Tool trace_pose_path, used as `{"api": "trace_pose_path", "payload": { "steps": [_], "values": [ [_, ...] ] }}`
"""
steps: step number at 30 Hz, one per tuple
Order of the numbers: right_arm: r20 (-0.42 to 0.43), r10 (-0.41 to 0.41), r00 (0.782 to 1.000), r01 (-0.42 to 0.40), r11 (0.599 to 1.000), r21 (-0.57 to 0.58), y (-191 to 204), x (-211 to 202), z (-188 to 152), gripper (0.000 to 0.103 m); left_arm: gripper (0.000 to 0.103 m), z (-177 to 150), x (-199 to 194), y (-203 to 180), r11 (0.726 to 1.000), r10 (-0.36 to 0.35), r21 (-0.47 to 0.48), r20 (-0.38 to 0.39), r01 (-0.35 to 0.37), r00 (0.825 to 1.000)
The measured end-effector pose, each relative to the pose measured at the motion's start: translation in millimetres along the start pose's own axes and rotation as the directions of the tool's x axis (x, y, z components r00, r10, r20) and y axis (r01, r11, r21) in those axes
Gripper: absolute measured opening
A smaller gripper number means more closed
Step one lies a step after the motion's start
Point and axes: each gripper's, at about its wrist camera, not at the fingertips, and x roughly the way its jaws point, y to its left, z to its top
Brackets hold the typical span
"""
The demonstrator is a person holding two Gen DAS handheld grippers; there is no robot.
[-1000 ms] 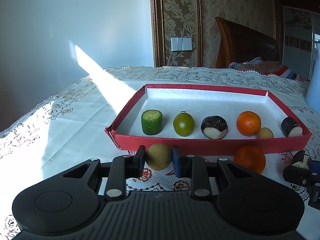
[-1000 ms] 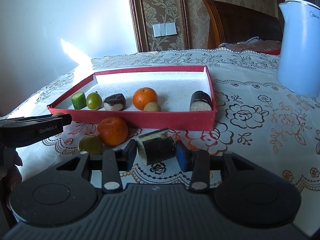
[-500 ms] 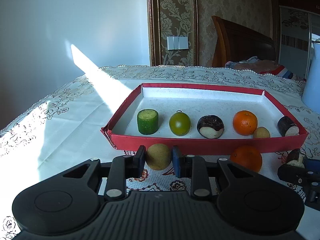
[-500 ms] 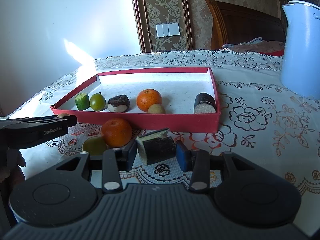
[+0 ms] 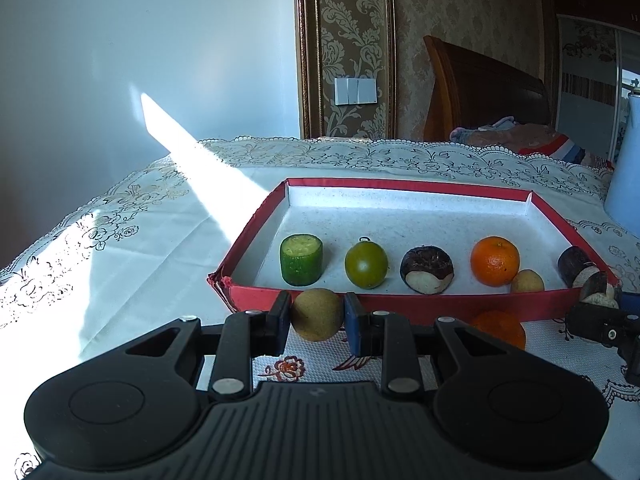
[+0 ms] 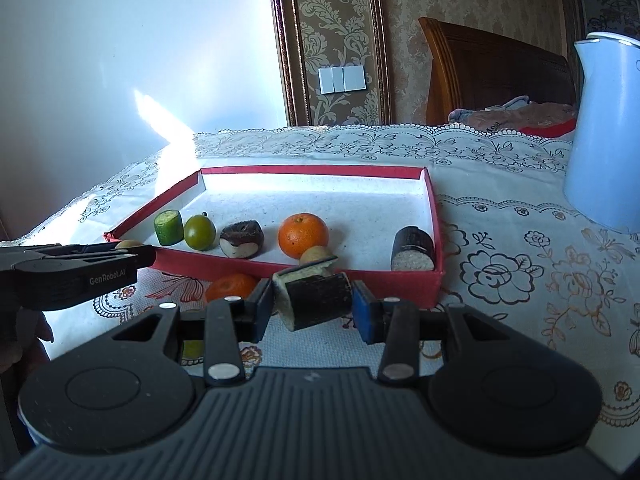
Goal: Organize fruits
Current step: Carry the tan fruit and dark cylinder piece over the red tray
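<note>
My left gripper (image 5: 316,316) is shut on a brown kiwi-like fruit (image 5: 316,314) and holds it just in front of the red tray (image 5: 256,220). My right gripper (image 6: 314,308) is shut on a dark cylinder piece with a pale cut face (image 6: 316,300), held above the cloth before the tray's front wall (image 6: 400,280). In the tray lie a green cucumber piece (image 5: 301,259), a green round fruit (image 5: 366,265), a dark chestnut-like piece (image 5: 427,269), an orange (image 5: 495,261), a small tan fruit (image 5: 527,281) and a dark cylinder (image 6: 414,249).
A second orange (image 6: 230,286) and a green fruit (image 6: 192,348) lie on the flowered tablecloth in front of the tray. A pale blue kettle (image 6: 608,132) stands at the right. A wooden chair (image 6: 496,76) and wall are behind the table.
Both grippers have risen and moved closer to the tray, each still holding its piece. The fruits in the tray have not moved.
</note>
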Motion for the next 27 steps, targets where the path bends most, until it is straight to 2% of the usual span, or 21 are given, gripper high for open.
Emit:
{"api": "trace_pose_path", "payload": {
  "steps": [10, 14, 19, 27],
  "values": [
    [0.039, -0.005, 0.999, 0.004, 1.0, 0.007, -8, -4, 12, 0.04, 0.027, -2, -25, 12, 0.999, -0.046, -0.019, 0.061, 0.048, 0.997],
    [0.03, 0.005, 1.0, -0.005, 1.0, 0.011, -8, -2, 4, 0.04, 0.028, -5, -32, 14, 0.999, -0.042, -0.015, 0.09, 0.043, 0.995],
    [0.024, 0.011, 1.0, -0.012, 1.0, 0.009, -8, -1, -1, 0.04, 0.027, -9, -30, 13, 0.999, -0.031, -0.005, 0.08, 0.031, 0.996],
    [0.039, -0.004, 0.999, 0.004, 1.0, 0.002, -14, 8, 18, 0.04, 0.028, 15, -21, 0, 0.999, -0.039, 0.004, 0.102, 0.039, 0.994]
  ]
}}
